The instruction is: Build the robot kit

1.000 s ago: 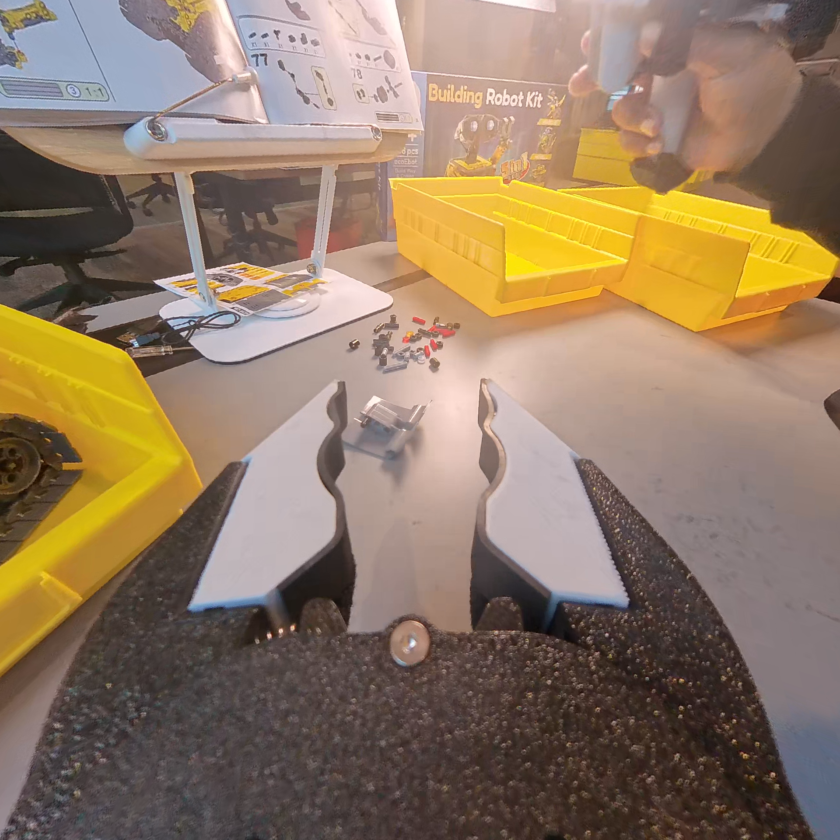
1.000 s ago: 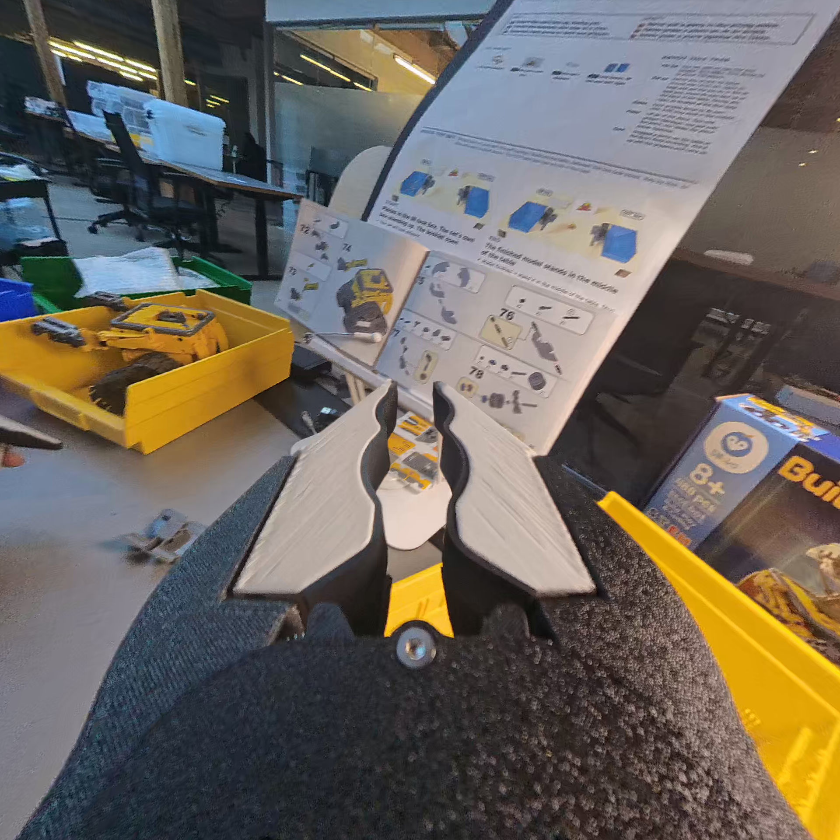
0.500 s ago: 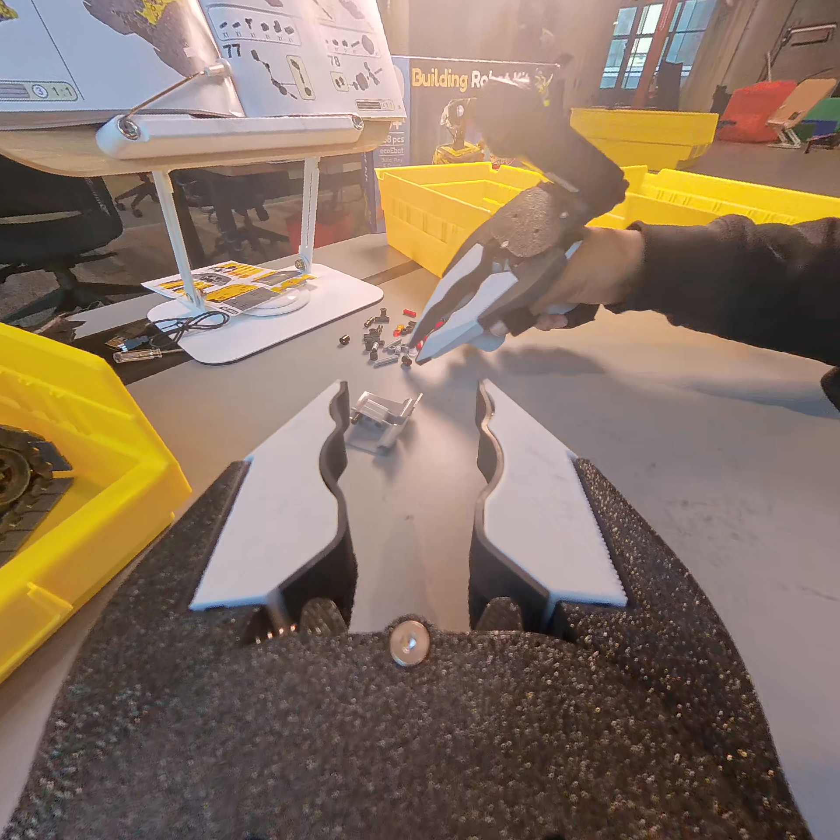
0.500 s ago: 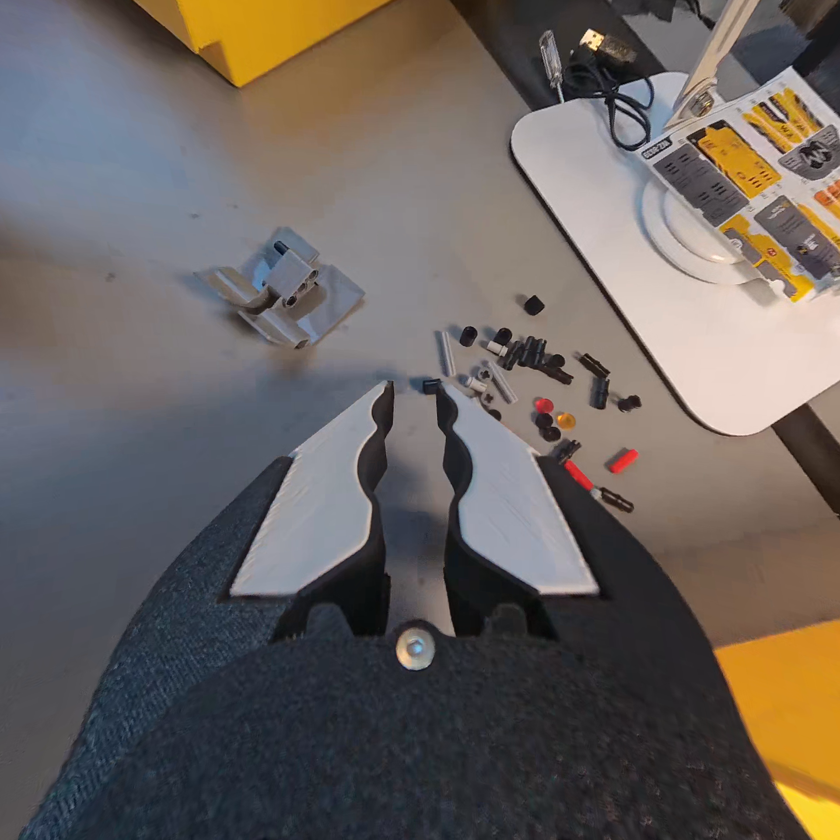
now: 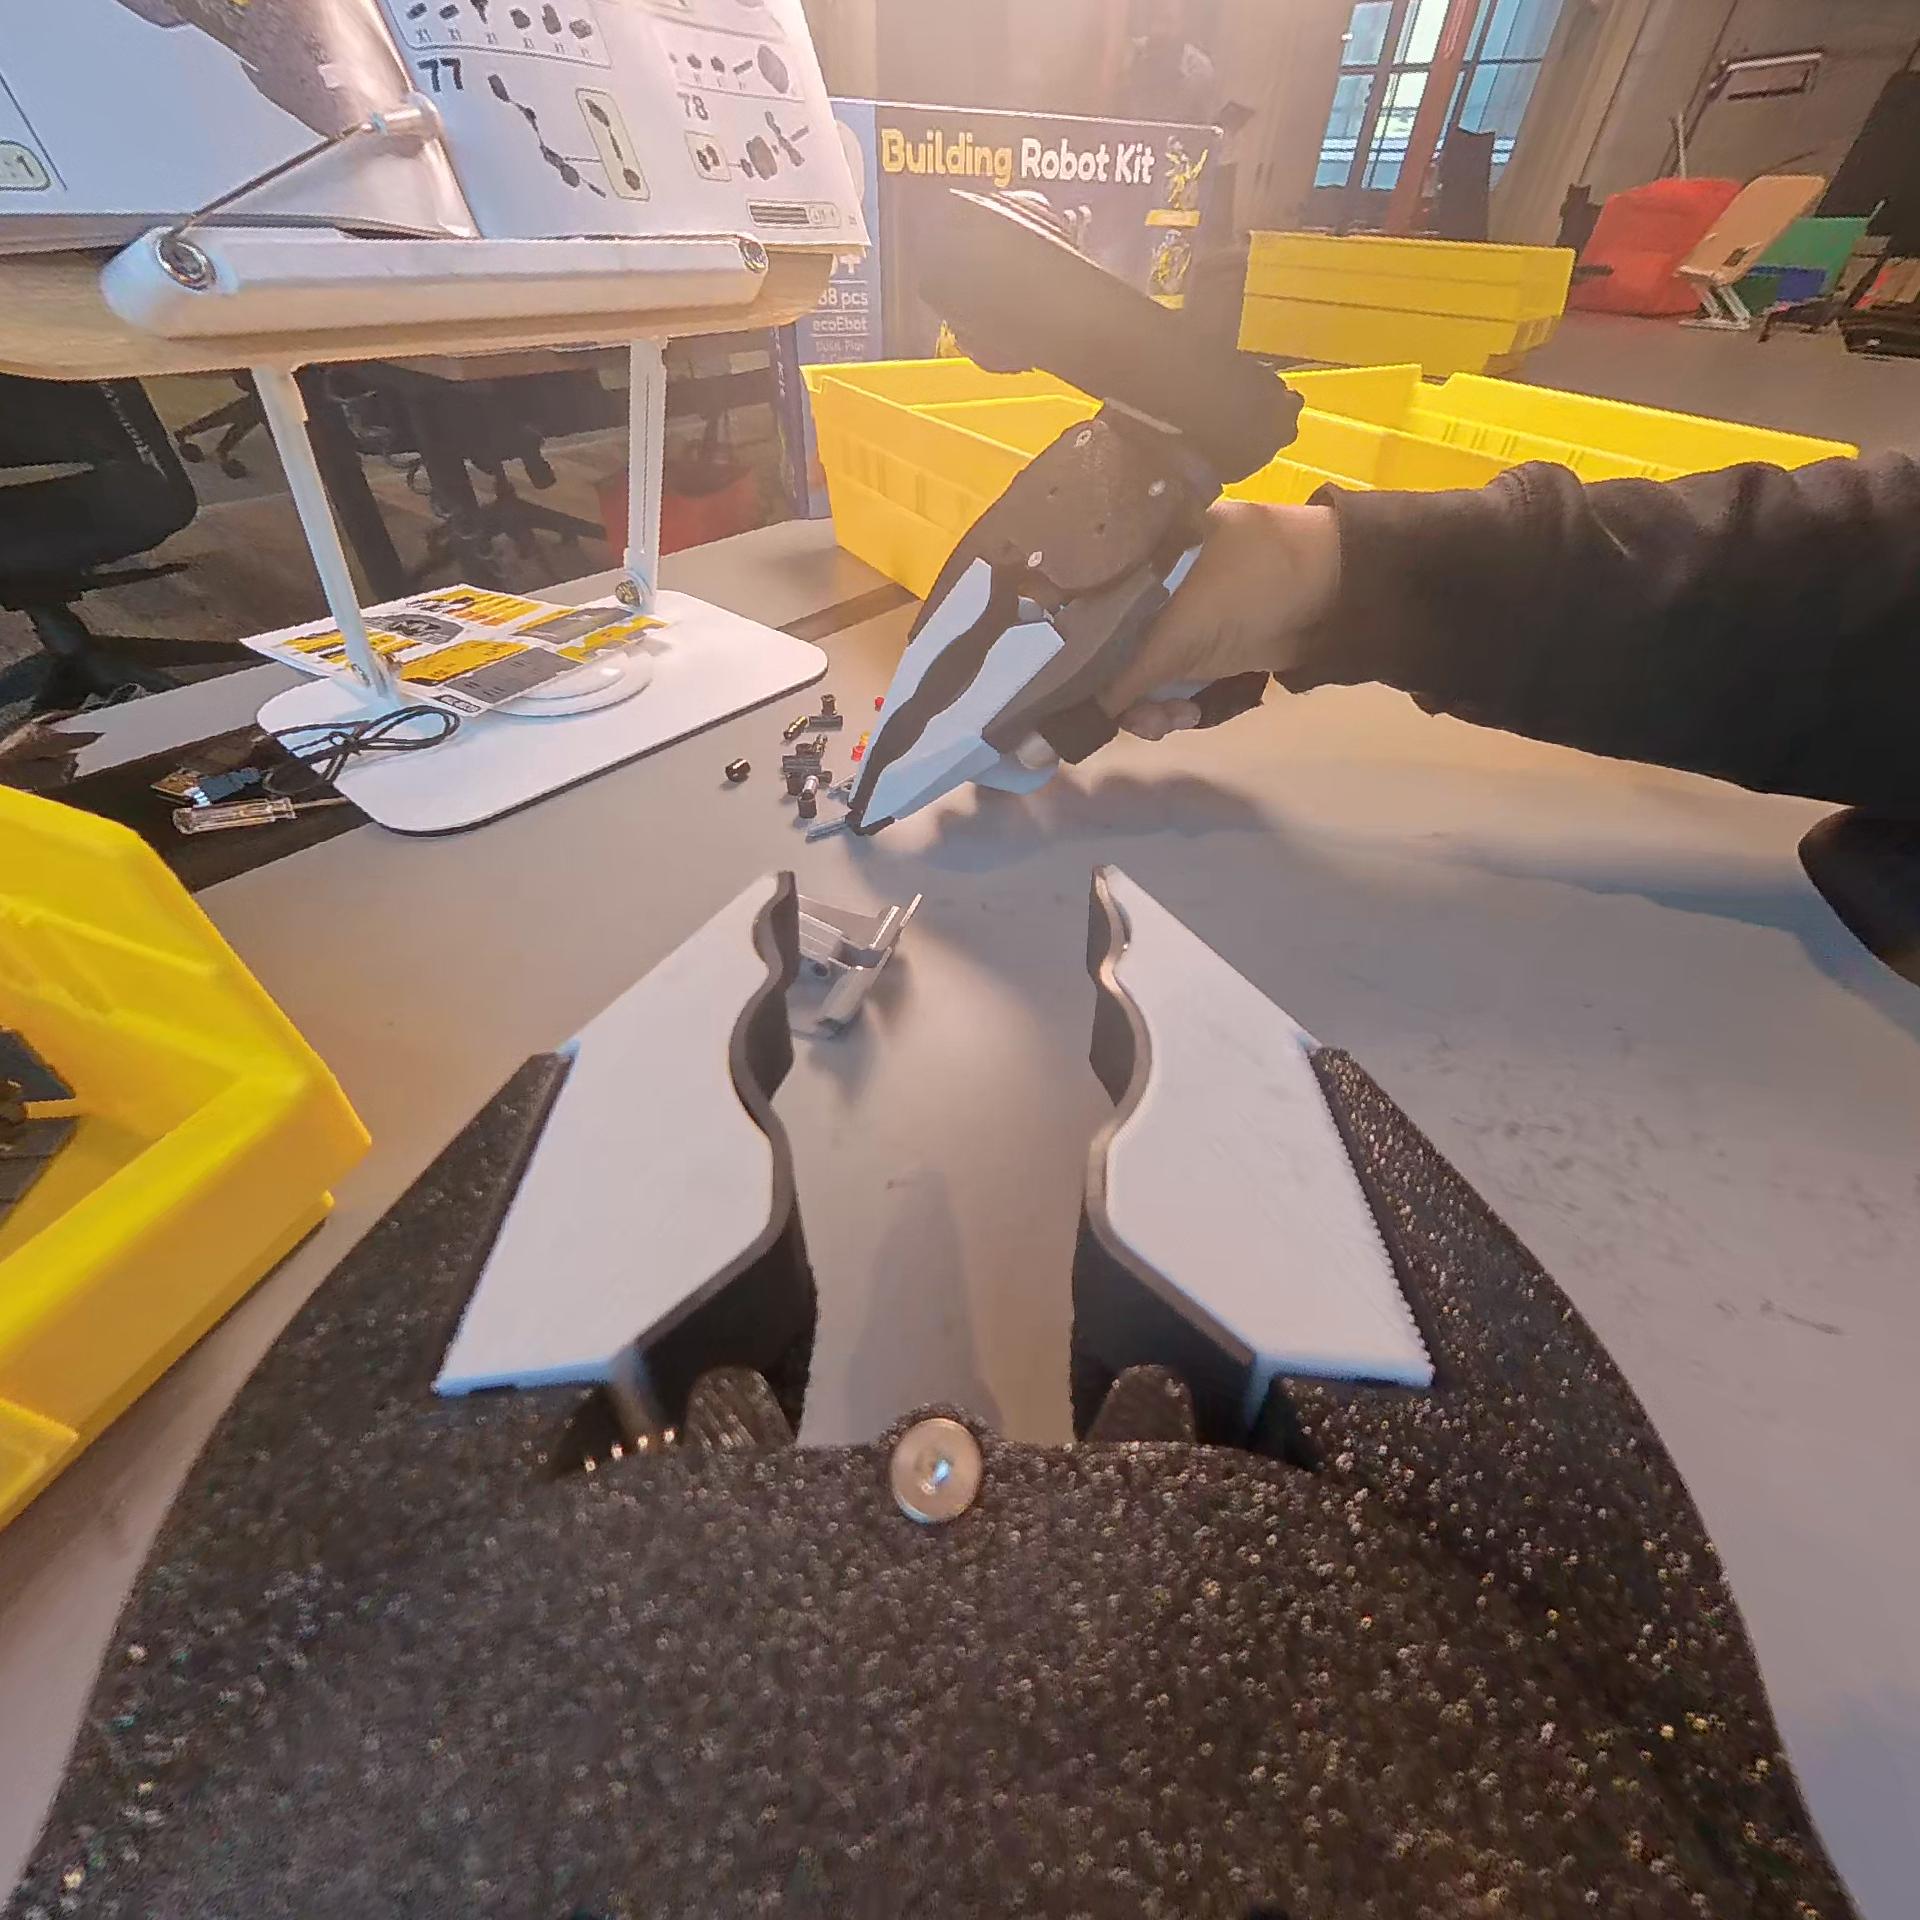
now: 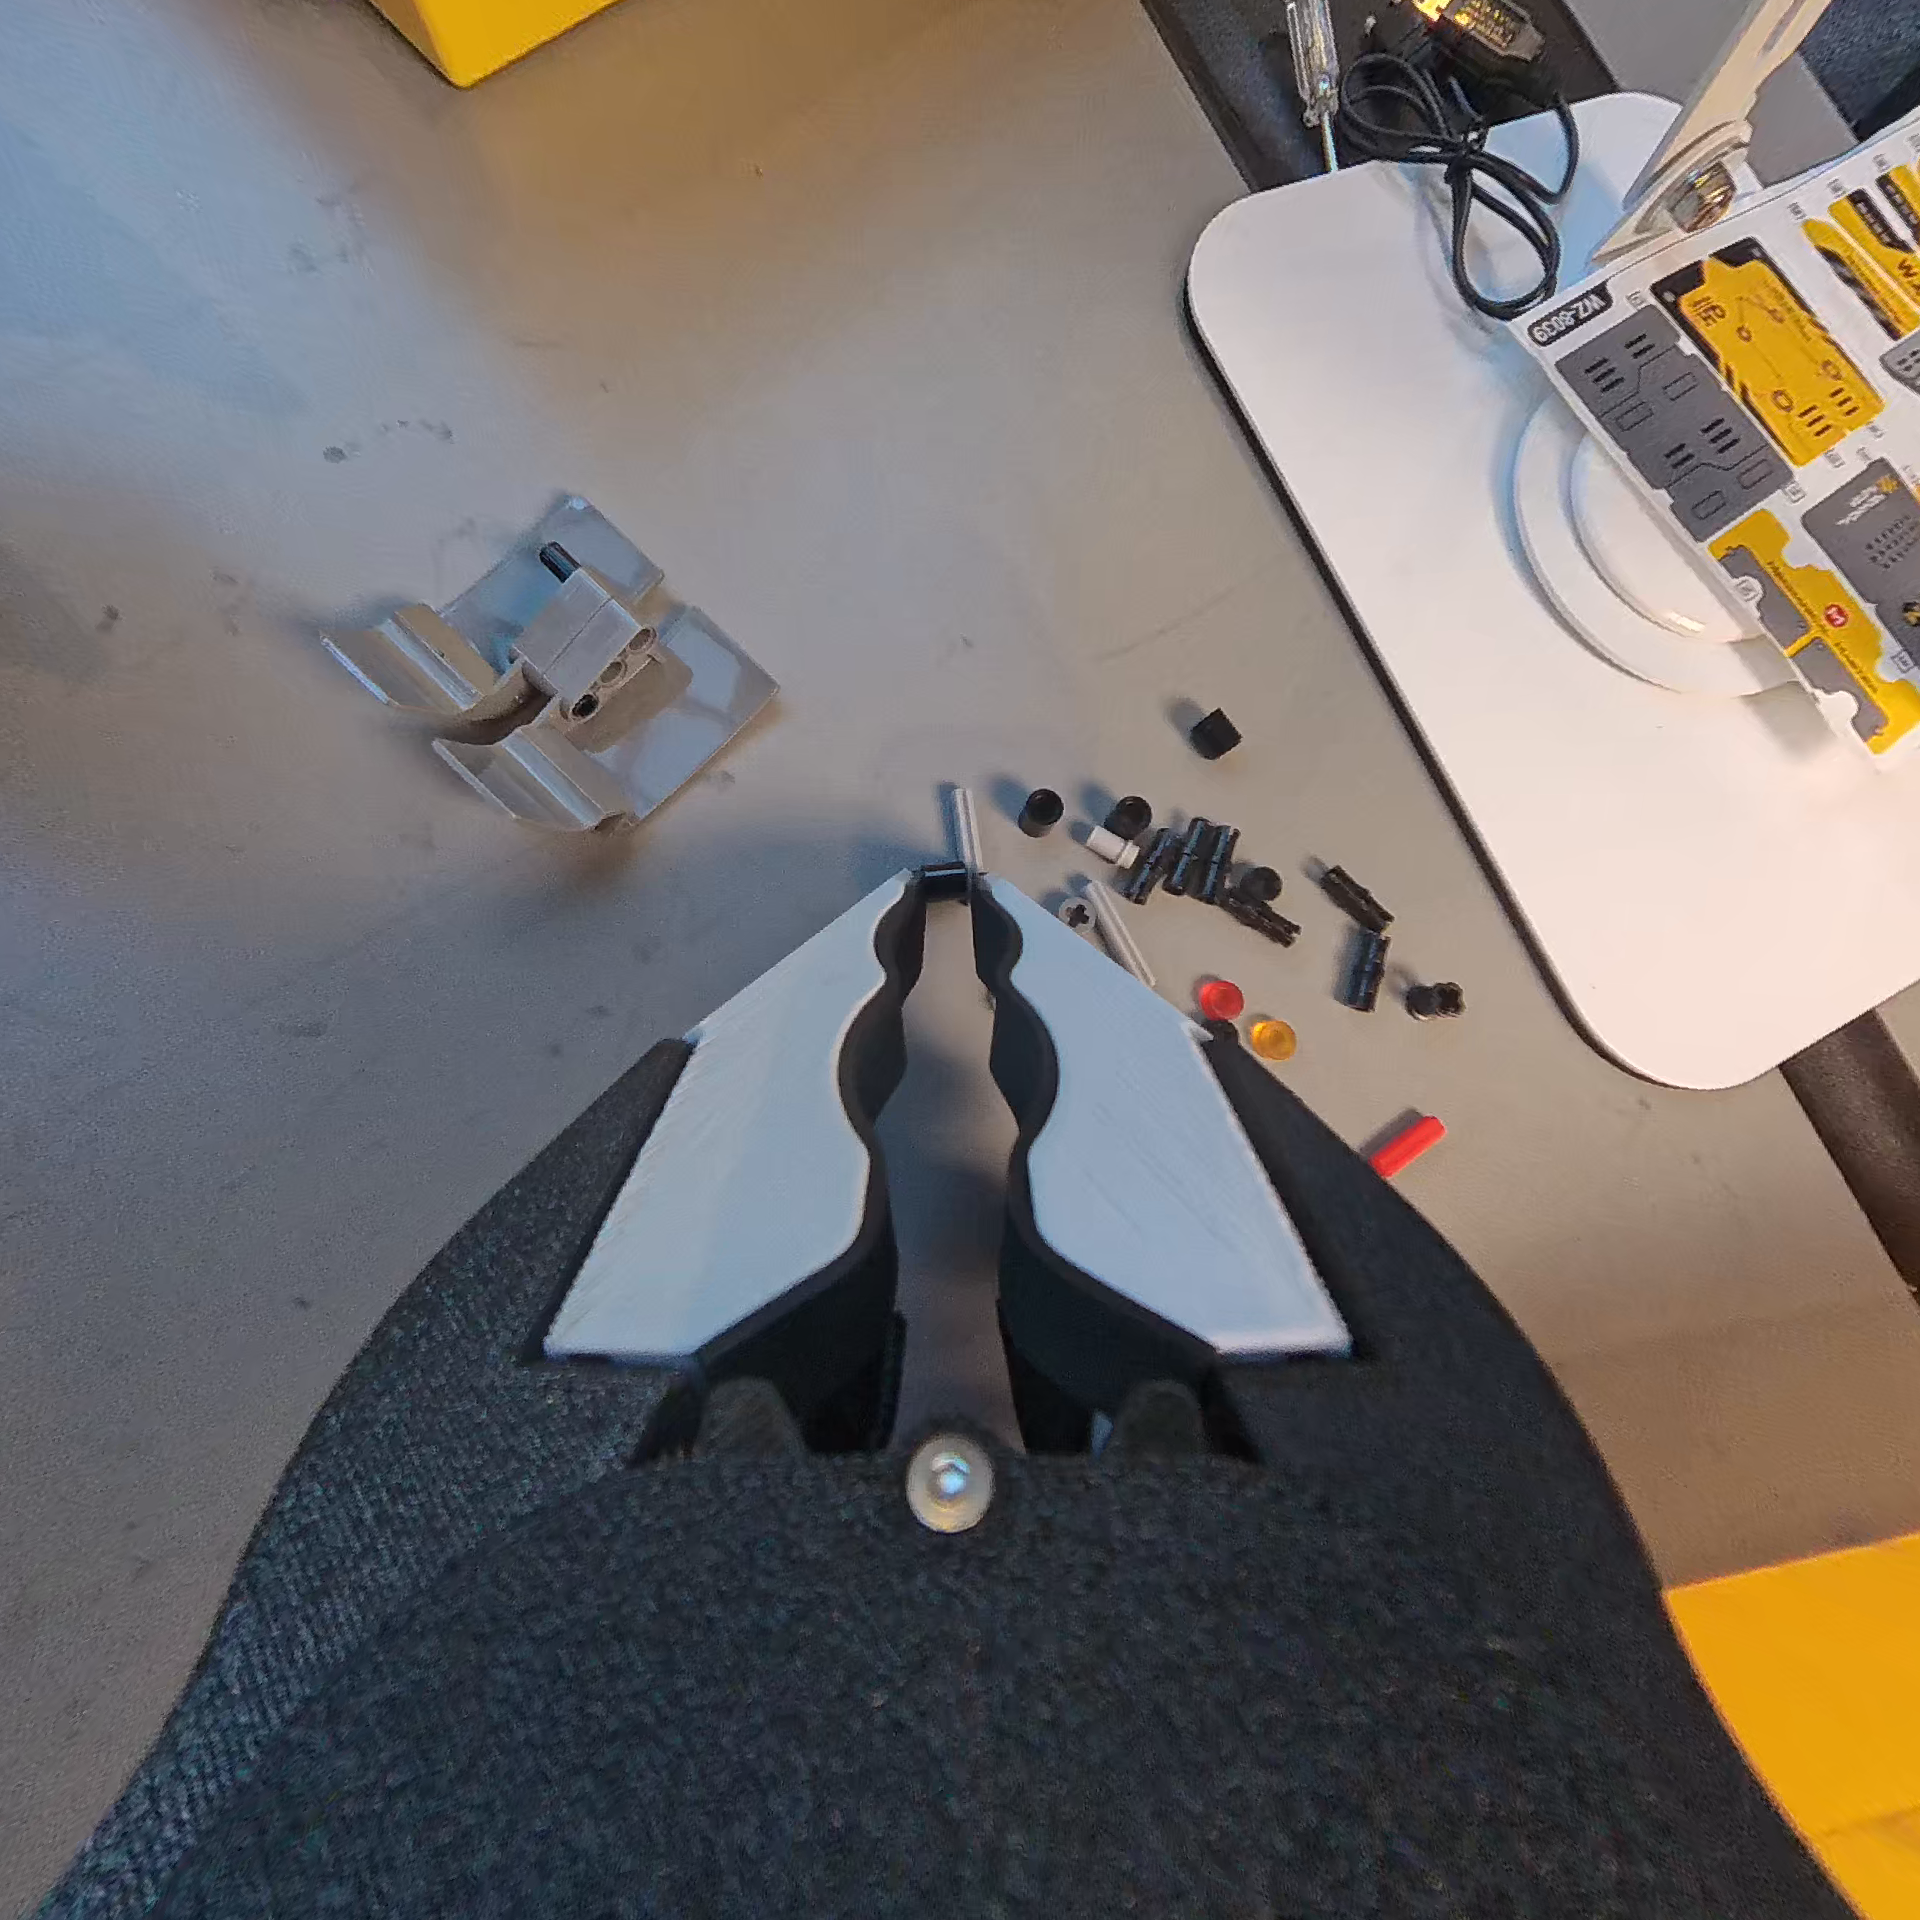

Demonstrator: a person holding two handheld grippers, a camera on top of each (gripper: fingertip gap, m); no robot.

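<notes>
Right claw (image 6: 943, 883) pinches small black pin (image 6: 940, 871) at tips, frame centre — lift straight, clear of grey axle (image 6: 964, 823). Left claw (image 5: 940, 896) spread, grey assembly (image 5: 844, 961) beside its left finger on table (image 5: 1455, 987).

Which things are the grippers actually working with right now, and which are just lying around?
In use: right gripper, shut on black pin; left gripper, open, by grey assembly.
Lying about: loose pins, red stud, stand base, cable, yellow bin, screwdriver.
</notes>
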